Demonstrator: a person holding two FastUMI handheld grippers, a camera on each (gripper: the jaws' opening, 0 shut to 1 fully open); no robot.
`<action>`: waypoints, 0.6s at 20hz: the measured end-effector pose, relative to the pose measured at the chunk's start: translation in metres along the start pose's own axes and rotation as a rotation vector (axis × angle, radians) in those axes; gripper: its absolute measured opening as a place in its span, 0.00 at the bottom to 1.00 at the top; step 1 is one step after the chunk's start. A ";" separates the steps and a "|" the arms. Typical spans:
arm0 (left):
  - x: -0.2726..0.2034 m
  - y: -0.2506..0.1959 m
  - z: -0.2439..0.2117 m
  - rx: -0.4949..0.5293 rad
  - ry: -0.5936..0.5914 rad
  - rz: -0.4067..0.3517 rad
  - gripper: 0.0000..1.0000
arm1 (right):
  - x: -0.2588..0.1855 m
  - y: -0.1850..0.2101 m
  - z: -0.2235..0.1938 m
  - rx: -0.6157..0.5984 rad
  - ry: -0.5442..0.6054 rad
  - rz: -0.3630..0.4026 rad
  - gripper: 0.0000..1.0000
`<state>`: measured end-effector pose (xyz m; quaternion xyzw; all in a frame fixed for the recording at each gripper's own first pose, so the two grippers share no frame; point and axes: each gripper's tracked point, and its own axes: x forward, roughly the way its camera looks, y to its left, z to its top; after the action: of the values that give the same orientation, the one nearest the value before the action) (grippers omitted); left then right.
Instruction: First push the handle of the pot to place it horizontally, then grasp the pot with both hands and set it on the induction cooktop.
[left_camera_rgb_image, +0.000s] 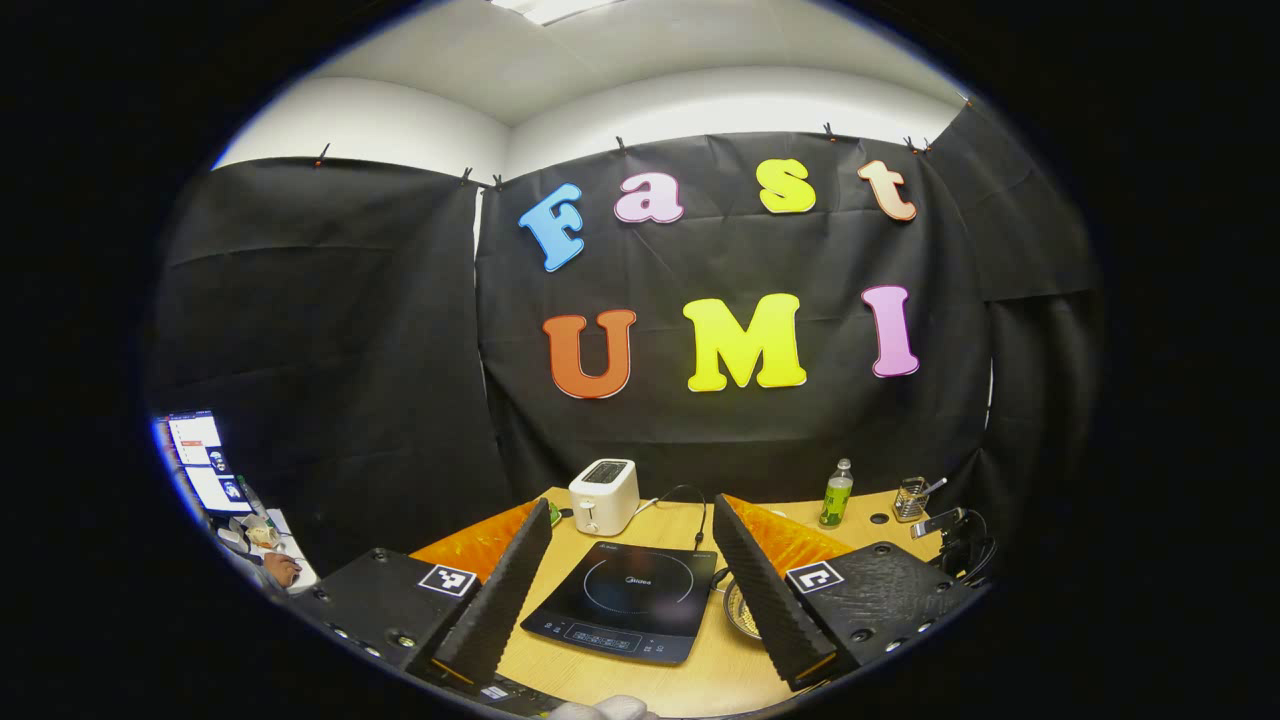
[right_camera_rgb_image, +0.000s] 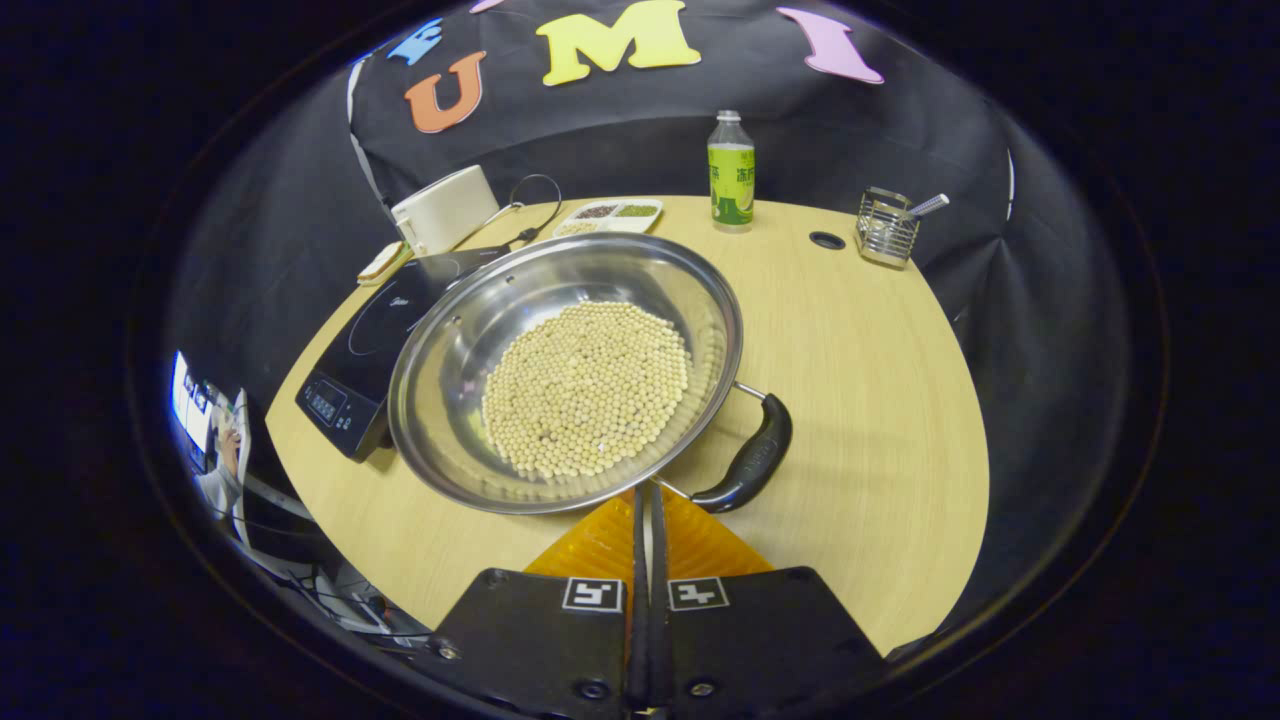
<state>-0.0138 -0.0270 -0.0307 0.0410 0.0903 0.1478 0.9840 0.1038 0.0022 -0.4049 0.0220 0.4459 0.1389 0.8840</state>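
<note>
My right gripper (right_camera_rgb_image: 645, 500), fingers pressed together on nothing, sits just below the rim of the pot (right_camera_rgb_image: 566, 372), beside its black handle (right_camera_rgb_image: 752, 455). The pot, holding pale beans (right_camera_rgb_image: 586, 388), rests on the table (right_camera_rgb_image: 870, 400) with one edge over the induction cooktop (right_camera_rgb_image: 365, 345). My left gripper (left_camera_rgb_image: 628, 580) hangs wide open above the cooktop, empty.

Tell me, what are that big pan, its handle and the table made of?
The pan looks like polished steel: it is silvery and mirrors the light. Its handle seems to be black plastic, glossy and moulded, on thin metal rods. The table shows a pale wood grain, perhaps laminate rather than solid wood.
</note>
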 end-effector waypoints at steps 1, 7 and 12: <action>0.002 -0.002 0.001 -0.001 0.001 0.005 0.96 | 0.001 -0.004 0.001 0.002 0.001 -0.001 0.04; 0.003 -0.014 -0.005 0.000 0.021 0.030 0.96 | 0.008 -0.024 0.008 0.017 0.021 0.000 0.04; 0.006 -0.019 -0.005 -0.011 0.019 0.053 0.96 | 0.012 -0.037 0.019 -0.002 0.026 -0.007 0.03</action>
<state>-0.0038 -0.0436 -0.0381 0.0367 0.0980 0.1746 0.9791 0.1344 -0.0287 -0.4093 0.0179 0.4575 0.1366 0.8785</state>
